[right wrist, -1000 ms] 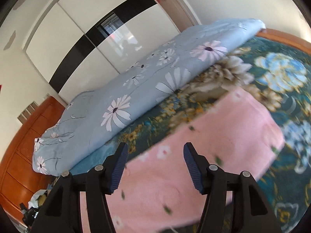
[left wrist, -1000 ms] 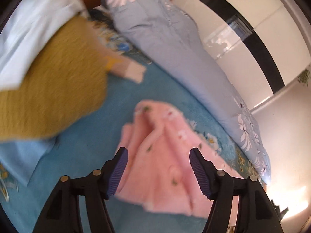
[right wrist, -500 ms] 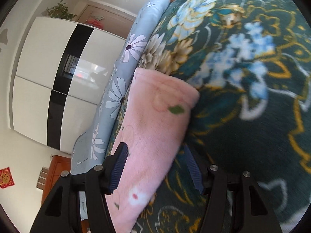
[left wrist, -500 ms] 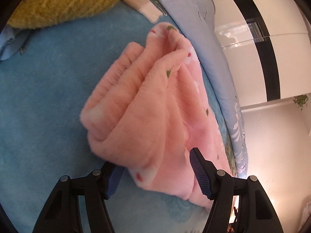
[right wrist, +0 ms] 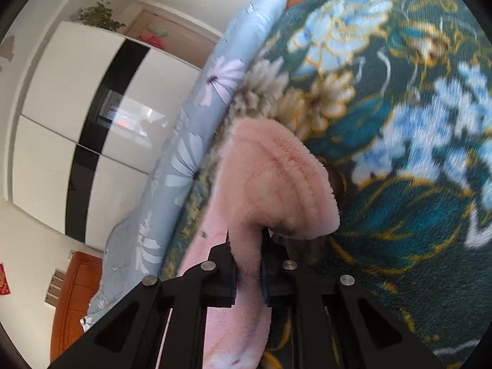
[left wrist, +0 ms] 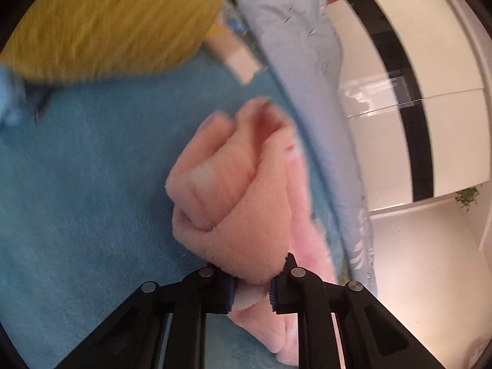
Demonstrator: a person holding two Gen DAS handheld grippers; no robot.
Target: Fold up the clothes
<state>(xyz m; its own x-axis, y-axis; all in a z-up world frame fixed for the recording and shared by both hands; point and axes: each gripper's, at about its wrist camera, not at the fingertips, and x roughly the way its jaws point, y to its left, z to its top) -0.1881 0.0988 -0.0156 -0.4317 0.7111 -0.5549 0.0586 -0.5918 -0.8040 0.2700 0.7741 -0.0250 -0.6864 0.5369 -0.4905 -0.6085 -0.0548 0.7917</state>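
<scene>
A pink fleece garment [left wrist: 236, 203] lies bunched on a blue fleece blanket [left wrist: 86, 190]. My left gripper [left wrist: 250, 289] is shut on its near edge, and the fabric bulges over the jaws. In the right wrist view my right gripper [right wrist: 248, 269] is shut on another edge of the same pink garment [right wrist: 270, 184], which curls over above the dark floral bedspread [right wrist: 399, 153].
A mustard knitted garment [left wrist: 117, 21] lies at the top left of the left wrist view. A rolled pale-blue floral quilt [left wrist: 307, 61] [right wrist: 196, 141] runs along the bed's far side. A white wardrobe with a black stripe [right wrist: 92, 123] stands beyond.
Both grippers were open a second ago. They closed in on the pink garment and have now shut on its edges. The fabric has bunched up between the jaws.
</scene>
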